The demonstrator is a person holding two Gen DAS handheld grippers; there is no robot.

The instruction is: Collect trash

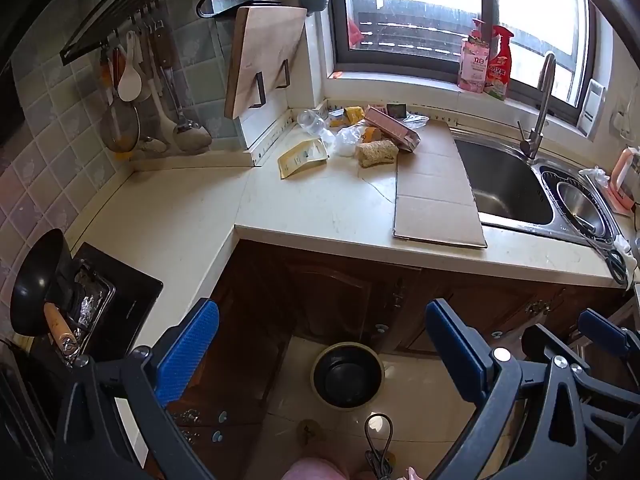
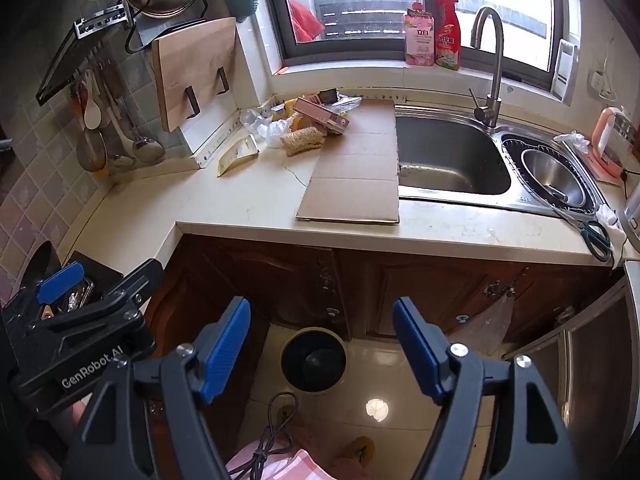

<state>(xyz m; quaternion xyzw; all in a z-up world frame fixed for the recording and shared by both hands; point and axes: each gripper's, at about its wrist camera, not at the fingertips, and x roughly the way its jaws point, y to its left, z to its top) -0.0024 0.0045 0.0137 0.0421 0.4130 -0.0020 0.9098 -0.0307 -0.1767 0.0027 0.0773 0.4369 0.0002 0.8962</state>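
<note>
Nearest, the left tool [image 1: 320,356] and the right tool [image 2: 322,354] hang side by side above the floor, each with its blue pads spread wide and nothing between them. Just beyond and below, a round bin [image 2: 313,360] with a dark liner stands on the pale floor tiles against the brown cabinet doors.

Above the cabinets runs the pale desk [image 1: 320,208]. A flat sheet of cardboard [image 1: 436,192] lies on it, its right edge overlapping the sink [image 1: 504,184]. Farthest back, in the corner under the window, sits the trash pile [image 1: 352,136]: a yellow packet, a crumpled clear bag, a clear plastic cup, a pink box and a block of dry noodles.

The risk, as I judge it: the pile is tangled, so lifting one piece could drag others off the desk or into the sink.

The items behind the pink box are overlapped and hard to identify, and the bin's depth is unclear.
</note>
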